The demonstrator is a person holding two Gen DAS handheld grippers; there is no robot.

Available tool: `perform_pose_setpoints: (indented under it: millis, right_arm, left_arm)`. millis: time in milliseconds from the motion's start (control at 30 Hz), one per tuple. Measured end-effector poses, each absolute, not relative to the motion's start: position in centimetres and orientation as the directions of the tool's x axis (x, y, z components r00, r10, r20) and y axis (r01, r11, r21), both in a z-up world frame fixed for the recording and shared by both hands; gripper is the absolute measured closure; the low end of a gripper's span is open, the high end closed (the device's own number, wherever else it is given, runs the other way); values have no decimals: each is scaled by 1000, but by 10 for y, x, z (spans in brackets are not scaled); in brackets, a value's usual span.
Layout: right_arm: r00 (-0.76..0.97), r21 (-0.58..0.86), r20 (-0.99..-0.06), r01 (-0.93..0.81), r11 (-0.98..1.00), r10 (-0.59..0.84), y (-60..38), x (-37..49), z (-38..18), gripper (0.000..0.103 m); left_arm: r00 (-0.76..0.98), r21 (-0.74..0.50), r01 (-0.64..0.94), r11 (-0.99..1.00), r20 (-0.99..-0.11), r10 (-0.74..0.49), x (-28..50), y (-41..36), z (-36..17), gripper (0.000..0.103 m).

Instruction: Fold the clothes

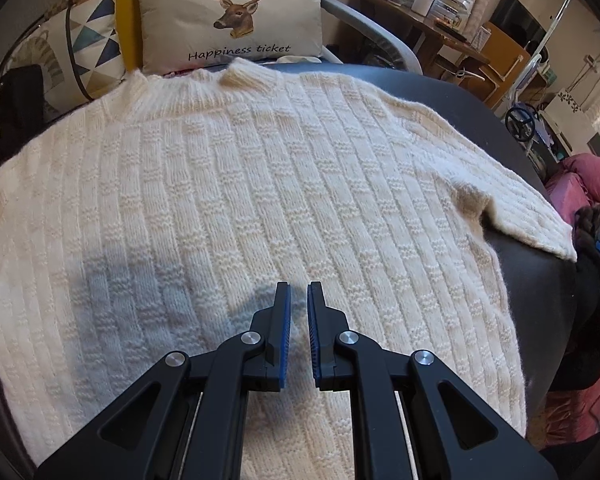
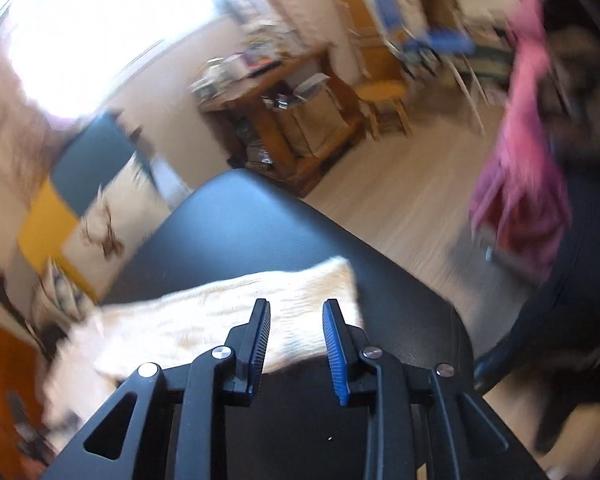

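Garment: cream chunky-knit sweater (image 1: pixel 260 184)
Pose: spread flat, collar at 12 o'clock
Sleeve: reaches toward 3 o'clock
Surface: dark padded seat (image 1: pixel 440 92)

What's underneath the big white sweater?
The white knit sweater lies on a dark cushioned surface that shows along its right edge. Whatever lies under the sweater's middle is covered, so it cannot be seen.

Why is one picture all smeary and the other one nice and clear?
Right wrist view: the room, the cream sweater and the pink cloth are streaked with motion blur, and the window glares white. Left wrist view: sharp, the knit ribs show clearly, with a grey shadow on the sweater and fisheye bending at the edges.
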State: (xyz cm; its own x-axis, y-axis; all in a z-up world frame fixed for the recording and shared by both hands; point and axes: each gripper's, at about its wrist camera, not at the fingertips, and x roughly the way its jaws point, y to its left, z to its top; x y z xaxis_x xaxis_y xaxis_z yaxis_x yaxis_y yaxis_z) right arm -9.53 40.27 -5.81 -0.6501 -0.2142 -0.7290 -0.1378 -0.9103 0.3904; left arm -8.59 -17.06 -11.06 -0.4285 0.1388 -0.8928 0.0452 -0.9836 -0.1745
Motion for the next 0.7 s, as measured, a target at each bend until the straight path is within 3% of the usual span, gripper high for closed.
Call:
perform_pose_setpoints:
  millis: [167, 367, 500, 700]
  right_arm:
    - [-593, 194, -784, 50, -980, -185, 331, -124, -71, 75]
    - [-519, 75, -838, 195, -978, -168, 255, -157, -103, 75]
    - [-494, -28, -866, 209, -978, -81, 236, -172, -119, 75]
    - [-499, -61, -865, 197, -979, -46, 237, -182, -122, 76]
  left_arm:
    - [-463, -169, 46, -985, -877, 128, -101, -170, -98, 94]
    - [-526, -169, 10, -986, -839, 139, -141, -165, -73, 94]
    - [-546, -204, -25, -979, -817, 185, -178, -160, -67, 94]
    - [-527, -213, -73, -974, -821, 219, -236, -143, -89, 94]
